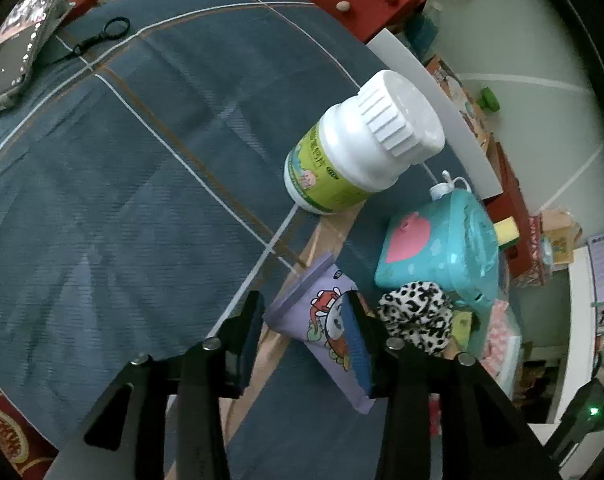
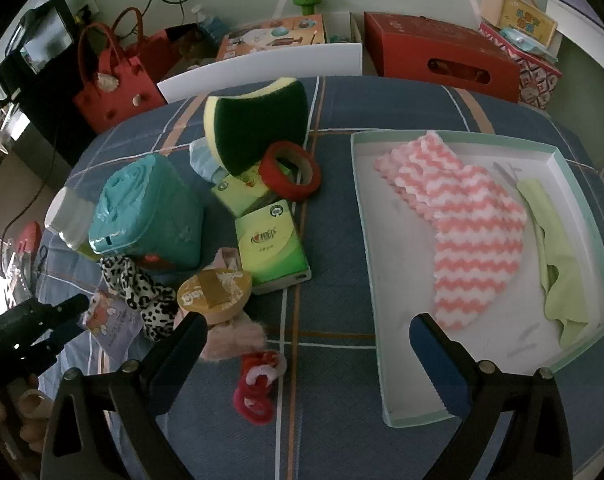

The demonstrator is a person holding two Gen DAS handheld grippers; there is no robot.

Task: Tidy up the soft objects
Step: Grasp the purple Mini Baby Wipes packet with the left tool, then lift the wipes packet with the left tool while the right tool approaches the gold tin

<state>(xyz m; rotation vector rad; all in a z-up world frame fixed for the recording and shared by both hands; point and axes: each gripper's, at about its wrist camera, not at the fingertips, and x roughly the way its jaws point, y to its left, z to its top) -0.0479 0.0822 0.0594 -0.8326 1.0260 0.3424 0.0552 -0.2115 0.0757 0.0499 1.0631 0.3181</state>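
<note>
We see our left tongs (image 1: 305, 320) spread open around the lower end of a lilac cartoon-printed pouch (image 1: 325, 320); the right pad covers part of its print, and we cannot tell whether either pad touches it. Just at its 3 o'clock lies a leopard-print scrunchie (image 1: 415, 316), pressed against a teal plastic case (image 1: 437, 248) with a pink heart. At 12 o'clock a white-capped bottle (image 1: 361, 152) stands tilted in the fisheye; its green label carries writing too small to read. A phone (image 1: 12, 52) at 10 o'clock is cut off by the lens rim.

From the right wrist, our right tongs (image 2: 307, 336) hang open and empty above the blue plaid bench (image 2: 333, 360). Between them at 6 o'clock lies a red scrunchie (image 2: 258, 384); a pink furry scrunchie (image 2: 234, 338) is half hidden under a round yellow tin (image 2: 214, 290) and behind the left finger. The green tissue pack (image 2: 272, 244) shows a logo and characters we cannot make out. Behind it a second tissue pack (image 2: 238, 194) props a yellow-green sponge (image 2: 258, 124), with a red tape roll (image 2: 290, 170) beside.

At 2 o'clock the white tray (image 2: 381, 280) holds a pink-and-white zigzag cloth (image 2: 461, 236) and a pale green cloth (image 2: 557, 256); its near corner is masked by our right finger. Open bench runs between the tray's left rim and the clutter, and along the near edge. The far bench edge meets a white board (image 2: 262, 68) and a red box (image 2: 441, 56).
</note>
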